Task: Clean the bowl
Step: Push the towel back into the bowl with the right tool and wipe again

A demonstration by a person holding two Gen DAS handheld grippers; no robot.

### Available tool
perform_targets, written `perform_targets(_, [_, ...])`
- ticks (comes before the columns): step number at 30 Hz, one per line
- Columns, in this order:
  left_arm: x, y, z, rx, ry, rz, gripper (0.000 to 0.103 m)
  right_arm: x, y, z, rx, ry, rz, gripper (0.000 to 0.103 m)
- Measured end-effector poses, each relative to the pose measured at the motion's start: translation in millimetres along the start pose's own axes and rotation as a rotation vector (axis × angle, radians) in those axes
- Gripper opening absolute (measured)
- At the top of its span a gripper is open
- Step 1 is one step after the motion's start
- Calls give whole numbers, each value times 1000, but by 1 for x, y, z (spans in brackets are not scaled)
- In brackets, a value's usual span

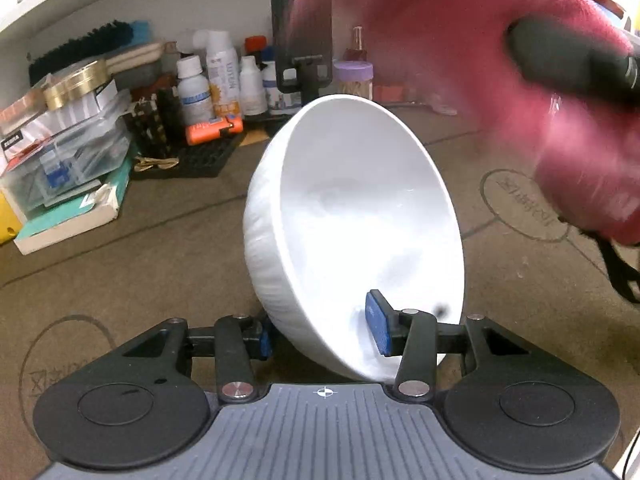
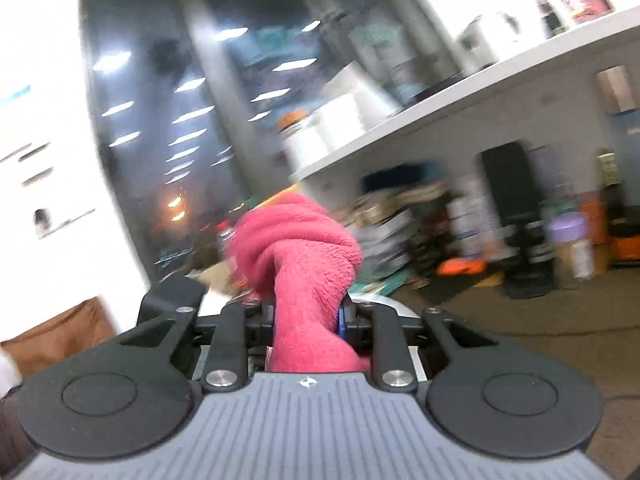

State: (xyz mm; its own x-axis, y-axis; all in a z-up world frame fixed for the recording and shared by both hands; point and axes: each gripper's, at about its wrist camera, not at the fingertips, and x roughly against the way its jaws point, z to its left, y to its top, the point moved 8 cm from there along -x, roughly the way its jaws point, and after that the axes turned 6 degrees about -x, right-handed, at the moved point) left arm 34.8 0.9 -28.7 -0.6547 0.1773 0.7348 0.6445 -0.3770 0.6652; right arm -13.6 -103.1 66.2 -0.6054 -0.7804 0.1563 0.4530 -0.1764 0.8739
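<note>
A white bowl [image 1: 352, 224] is tilted on its side above the brown table, its opening facing right. My left gripper [image 1: 320, 332] is shut on the bowl's near rim, one blue pad inside and one outside. A pink cloth [image 1: 500, 72] hangs blurred at the upper right of the left wrist view, above and right of the bowl, apart from it. My right gripper [image 2: 308, 320] is shut on the pink cloth [image 2: 304, 264], which bunches up between its fingers. A sliver of the white bowl [image 2: 384, 306] shows just behind the right gripper.
Bottles [image 1: 224, 76], a lilac-lidded jar [image 1: 354, 78], a black phone stand [image 1: 302, 40] and an orange tool [image 1: 214, 128] line the back wall. Stacked boxes and books [image 1: 68, 168] sit at the left. A white shelf [image 2: 460, 104] runs above the table.
</note>
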Motion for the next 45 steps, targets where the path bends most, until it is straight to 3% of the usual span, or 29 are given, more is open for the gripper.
perform_targets(3, [1,3,-3,-47,34,3,49,-12,-21,-4,137,-151,168,24])
perform_targets(5, [1,5,-7,-94,74,3,52,-22,-37,-15,152,-234,269,24])
perform_targets(6, [1,7,-10,-128,122,-2,62,-27,-44,-22,150,-283,307,25])
perform_targets(8, [-2,8,-11,-99,156,-19,78,-28,-50,-34,78,-304,315,25])
perform_targets(10, [-6,8,-10,-40,179,-37,81,-26,-48,-40,23,-298,306,25])
perform_targets(12, [-11,6,-4,80,174,-42,89,-26,-49,-46,-27,-293,295,25])
perform_targets(15, [-17,1,3,292,151,-67,91,-29,-52,-54,-71,-291,298,26])
perform_targets(18, [-18,2,-3,314,208,-99,94,-27,-54,-63,-141,-284,295,26])
perform_targets(20, [-18,3,-3,318,207,-102,95,-19,-57,-64,-169,-285,293,26])
perform_targets(22, [-18,4,-4,308,200,-106,88,-17,-57,-65,-227,-278,286,26])
perform_targets(24, [-16,8,-7,266,184,-112,49,-12,-55,-66,-286,-265,273,25])
perform_targets(26, [-14,12,-11,206,176,-109,45,-1,-47,-62,-289,-266,242,25])
perform_targets(29, [-11,15,-14,118,195,-99,41,9,-40,-57,-301,-247,225,25])
perform_targets(30, [-9,15,-20,41,229,-96,41,11,-38,-56,-322,-222,225,25])
perform_targets(32, [-3,14,-28,-74,268,-92,40,9,-36,-56,-463,-104,270,25])
perform_targets(36, [8,11,-44,-243,326,-100,39,-14,-56,-64,-648,-65,357,25])
perform_targets(39, [13,7,-57,-322,370,-104,39,-24,-66,-73,-702,-124,345,25])
perform_targets(41, [14,7,-58,-328,369,-96,40,-24,-60,-79,-705,-170,291,25])
perform_targets(45, [13,8,-52,-321,331,-73,40,-27,-39,-59,-458,-273,217,25])
